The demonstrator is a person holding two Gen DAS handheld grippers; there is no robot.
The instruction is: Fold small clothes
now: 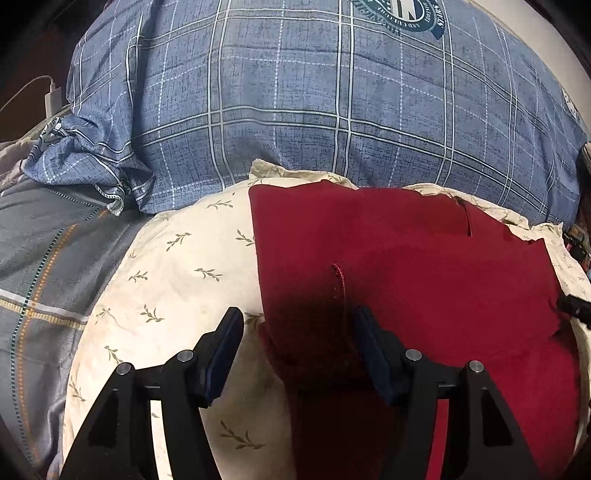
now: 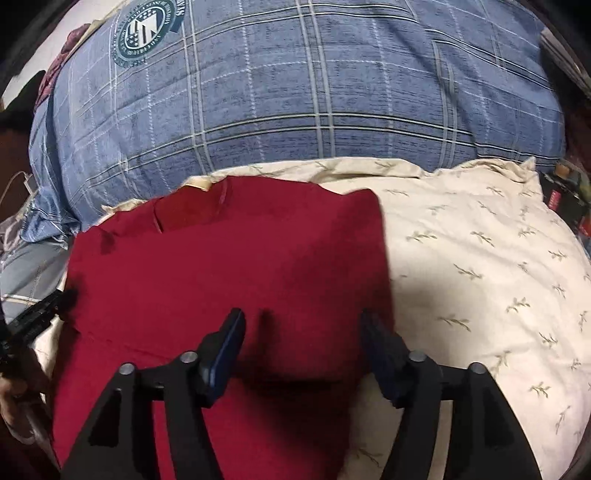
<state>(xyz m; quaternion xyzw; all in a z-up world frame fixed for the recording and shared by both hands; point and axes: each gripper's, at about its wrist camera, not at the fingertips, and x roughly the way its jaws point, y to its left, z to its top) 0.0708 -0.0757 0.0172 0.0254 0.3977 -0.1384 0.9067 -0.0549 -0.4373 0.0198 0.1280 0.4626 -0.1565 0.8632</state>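
A dark red garment (image 1: 406,258) lies spread flat on a cream pillow with a leaf print (image 1: 166,277). It also shows in the right wrist view (image 2: 221,266). My left gripper (image 1: 295,332) is open just above the garment's near left edge, one finger over the pillow, the other over the cloth. My right gripper (image 2: 301,332) is open above the garment's near right part, close to its right edge. The left gripper's tip (image 2: 40,310) shows at the garment's left edge in the right wrist view. Neither gripper holds cloth.
A blue plaid duvet (image 1: 332,103) with a round crest (image 2: 147,33) rises behind the pillow (image 2: 480,258). A grey striped sheet (image 1: 44,266) lies to the left. A white charger and cable (image 1: 51,99) sit at the far left.
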